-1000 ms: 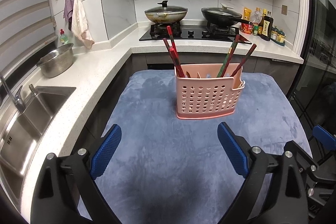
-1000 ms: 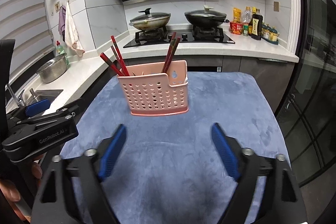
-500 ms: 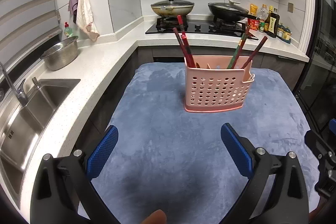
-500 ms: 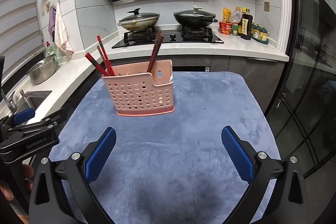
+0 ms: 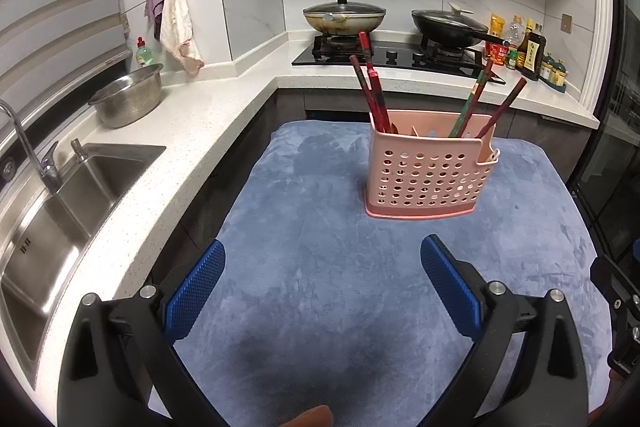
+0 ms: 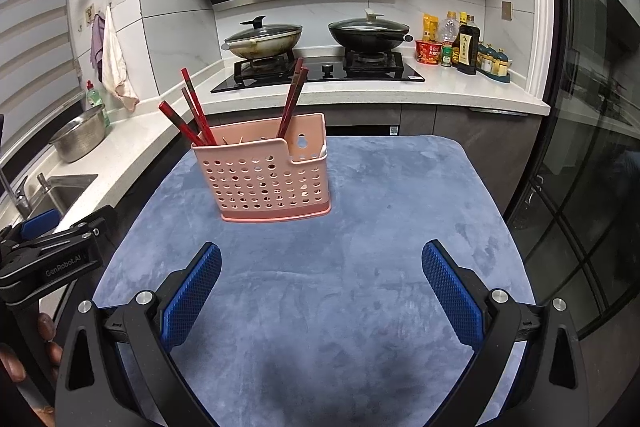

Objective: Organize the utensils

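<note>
The left gripper (image 5: 322,257) stands wide, its blue ribbed pads (image 5: 196,289) well apart with nothing between them, hovering over a blue-grey plush mat (image 5: 320,307) that covers the table. The right gripper (image 6: 321,261) is just as wide and likewise empty above the same mat (in its own view the left gripper's black body shows at the lower left edge, with fingers of the person's hand (image 6: 46,331) beneath it). Ahead of both stands a pink perforated utensil holder (image 5: 430,173), upright on the mat, well apart from either gripper. Red chopsticks (image 5: 372,87) lean out of its left end, and more dark red ones (image 5: 474,99) lean rightward from its right part; which inner compartment each sits in is hard to tell. Beyond the mat a white countertop (image 5: 192,115) wraps around to a steel sink (image 5: 60,203) on the left, with a metal bowl (image 5: 128,101) near it. At the back a hob carries two lidded pans (image 6: 262,39), with bottles (image 6: 466,45) at its right.
</note>
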`<action>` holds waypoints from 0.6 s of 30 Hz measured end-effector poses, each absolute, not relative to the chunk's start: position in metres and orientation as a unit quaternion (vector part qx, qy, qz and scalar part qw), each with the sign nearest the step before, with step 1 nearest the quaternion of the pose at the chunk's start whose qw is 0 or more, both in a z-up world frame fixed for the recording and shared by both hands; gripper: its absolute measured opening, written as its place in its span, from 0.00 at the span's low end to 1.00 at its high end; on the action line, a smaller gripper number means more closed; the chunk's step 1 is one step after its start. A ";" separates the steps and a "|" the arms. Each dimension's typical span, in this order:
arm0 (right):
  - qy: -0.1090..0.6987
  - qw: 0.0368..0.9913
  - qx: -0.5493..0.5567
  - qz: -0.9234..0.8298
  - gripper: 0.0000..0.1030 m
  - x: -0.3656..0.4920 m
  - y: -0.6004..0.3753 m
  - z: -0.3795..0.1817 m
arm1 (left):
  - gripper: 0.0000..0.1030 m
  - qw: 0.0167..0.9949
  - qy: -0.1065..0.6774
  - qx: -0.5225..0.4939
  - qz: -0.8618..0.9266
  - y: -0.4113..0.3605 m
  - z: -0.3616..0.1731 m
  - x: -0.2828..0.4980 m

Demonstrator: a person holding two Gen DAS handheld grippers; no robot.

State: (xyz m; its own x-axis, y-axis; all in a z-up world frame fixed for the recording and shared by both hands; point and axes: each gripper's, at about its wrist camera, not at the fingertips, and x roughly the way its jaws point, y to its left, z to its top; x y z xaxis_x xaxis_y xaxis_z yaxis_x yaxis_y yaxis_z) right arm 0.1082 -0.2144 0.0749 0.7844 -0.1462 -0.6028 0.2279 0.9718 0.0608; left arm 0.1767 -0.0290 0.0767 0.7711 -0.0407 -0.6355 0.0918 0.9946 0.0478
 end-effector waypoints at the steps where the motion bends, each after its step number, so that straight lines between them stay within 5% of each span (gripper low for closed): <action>1: 0.313 0.942 0.065 -0.099 0.94 0.108 -0.214 0.075 | 0.91 0.940 0.336 0.038 -0.034 -0.028 0.077 0.177; 18: 0.317 0.941 0.070 -0.098 0.94 0.110 -0.212 0.072 | 0.91 0.939 0.338 0.045 -0.042 -0.032 0.075 0.177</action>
State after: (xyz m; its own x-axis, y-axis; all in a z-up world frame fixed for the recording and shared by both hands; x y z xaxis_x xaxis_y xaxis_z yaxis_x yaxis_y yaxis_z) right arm 0.1097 -0.2123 0.0723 0.7803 -0.1402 -0.6095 0.2293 0.9708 0.0702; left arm 0.1768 -0.0315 0.0747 0.7681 -0.0484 -0.6385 0.1091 0.9924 0.0561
